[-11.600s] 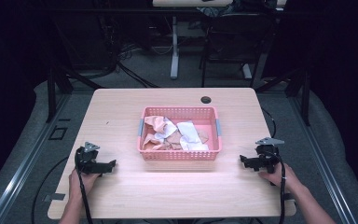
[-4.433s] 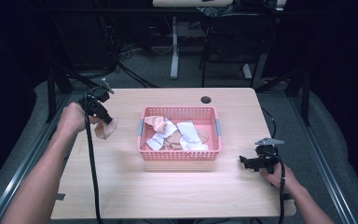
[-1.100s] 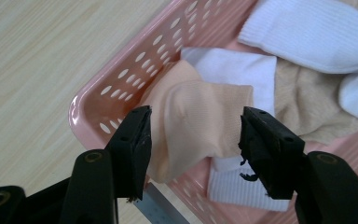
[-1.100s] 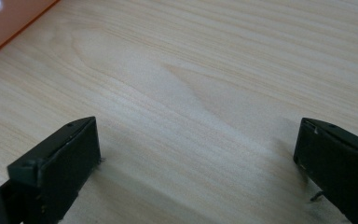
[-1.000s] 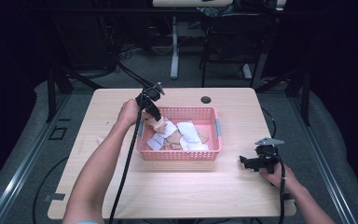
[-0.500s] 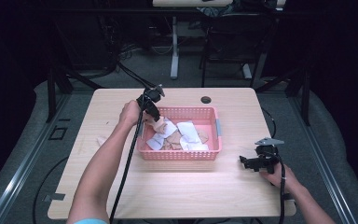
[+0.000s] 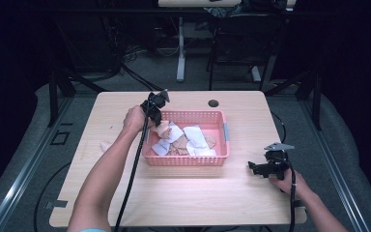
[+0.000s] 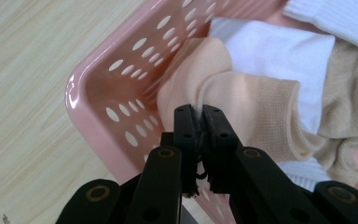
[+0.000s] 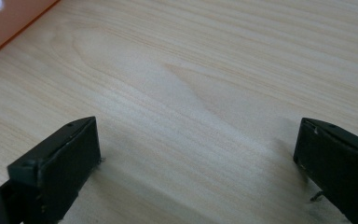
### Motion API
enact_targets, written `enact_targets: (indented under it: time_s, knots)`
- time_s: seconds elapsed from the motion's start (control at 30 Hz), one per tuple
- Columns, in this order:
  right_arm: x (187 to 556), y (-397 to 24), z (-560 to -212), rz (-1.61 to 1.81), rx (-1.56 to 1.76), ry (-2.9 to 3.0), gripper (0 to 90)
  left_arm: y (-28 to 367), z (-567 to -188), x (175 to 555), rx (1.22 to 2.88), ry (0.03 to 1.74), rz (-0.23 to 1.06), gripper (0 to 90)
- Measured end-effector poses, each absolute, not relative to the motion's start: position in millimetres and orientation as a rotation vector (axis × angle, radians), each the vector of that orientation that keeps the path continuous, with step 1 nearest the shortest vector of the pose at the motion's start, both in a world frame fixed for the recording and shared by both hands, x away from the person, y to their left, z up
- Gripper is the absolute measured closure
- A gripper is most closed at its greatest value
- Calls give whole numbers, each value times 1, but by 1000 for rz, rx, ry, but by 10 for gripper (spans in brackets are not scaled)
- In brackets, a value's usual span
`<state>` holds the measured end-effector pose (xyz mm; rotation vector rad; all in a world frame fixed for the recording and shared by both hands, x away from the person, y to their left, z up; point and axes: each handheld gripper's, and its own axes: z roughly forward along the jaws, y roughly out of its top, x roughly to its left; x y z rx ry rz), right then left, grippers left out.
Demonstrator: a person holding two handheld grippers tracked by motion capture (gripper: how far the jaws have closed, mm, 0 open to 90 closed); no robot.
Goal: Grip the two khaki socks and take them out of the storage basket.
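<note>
A pink plastic basket (image 7: 188, 162) with several white, peach and tan socks stands mid-table. My left gripper (image 7: 158, 122) reaches into its far left corner, pointing down. In the left gripper view its jaws (image 8: 198, 112) have just been closing and now pinch a fold of a peach sock (image 8: 256, 116) lying beside the basket wall (image 8: 98, 107); that peach sock (image 7: 164, 130) lies under the fingertips. My right gripper (image 7: 253, 168) rests on the table right of the basket, jaws wide apart over bare wood (image 9: 196, 154).
A peach sock (image 7: 105, 145) lies on the table left of the basket. A black cable hole (image 7: 213, 103) sits near the far edge. White socks (image 7: 195, 136) fill the basket's middle. A cable trails from each gripper toward the front edge.
The left hand went from the front left of the table out to the left side, then over to the basket. In the last second it settled slightly onto the peach sock. The right hand kept still.
</note>
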<state>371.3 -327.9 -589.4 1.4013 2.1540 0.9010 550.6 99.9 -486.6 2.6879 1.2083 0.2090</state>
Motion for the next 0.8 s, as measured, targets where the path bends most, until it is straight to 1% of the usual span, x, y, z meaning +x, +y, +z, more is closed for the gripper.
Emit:
enact_targets:
  time_s: [0.3, 0.4, 0.53, 0.8]
  knots:
    - [371, -328, -589, 900, 1401, 2155, 0, 98, -467, 540, 2656, 1153, 214, 860]
    - [371, -328, -589, 900, 1401, 2155, 0, 98, -455, 535, 2631, 1121, 205, 861]
    - [371, -328, -589, 900, 1400, 2155, 0, 99, -441, 530, 2618, 1104, 229, 862]
    - [371, -328, -589, 903, 1398, 2158, 0, 101, -419, 524, 2591, 1085, 215, 862]
